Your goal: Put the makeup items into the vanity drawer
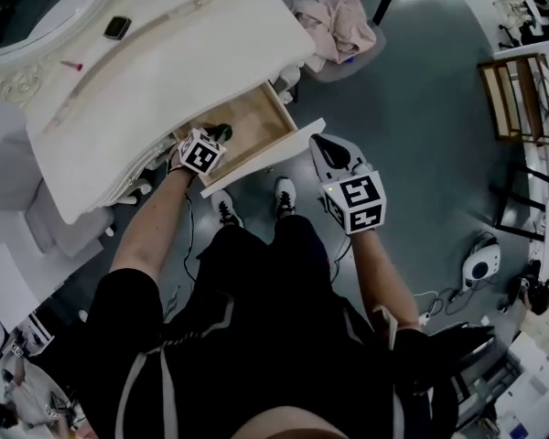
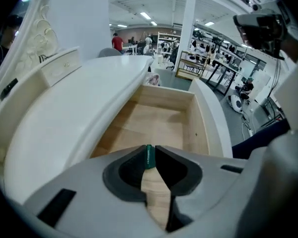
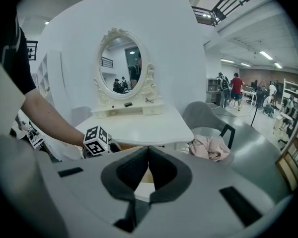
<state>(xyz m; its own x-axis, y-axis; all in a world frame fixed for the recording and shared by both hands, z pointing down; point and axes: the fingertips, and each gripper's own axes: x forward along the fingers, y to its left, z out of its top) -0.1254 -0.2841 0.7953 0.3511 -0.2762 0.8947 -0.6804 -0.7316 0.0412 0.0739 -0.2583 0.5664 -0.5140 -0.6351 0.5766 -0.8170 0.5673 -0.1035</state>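
My left gripper (image 1: 216, 137) is out over the open drawer (image 1: 252, 117) of the vanity (image 1: 165, 58), because that is where this piece belongs. Held above the wooden floor rather than the white top, it should fall straight in when I let go. The jaws are pressed together on a thin green makeup stick (image 2: 148, 156), pinched right at their tips. Only its end shows between the pads, so I can't tell how long it is. The drawer stands pulled out toward me, and what I can see of its floor is bare wood. My right gripper (image 1: 326, 146) hangs close by the right end of the drawer front; I can't tell whether it touches the wood. Its jaws are drawn together with nothing between them, so I judge it is simply parked clear of the drop. Far back on the vanity top, near the mirror (image 3: 121, 66), lie a small dark item (image 1: 117, 27) and a slim pink stick (image 1: 71, 65), which I take to be next.
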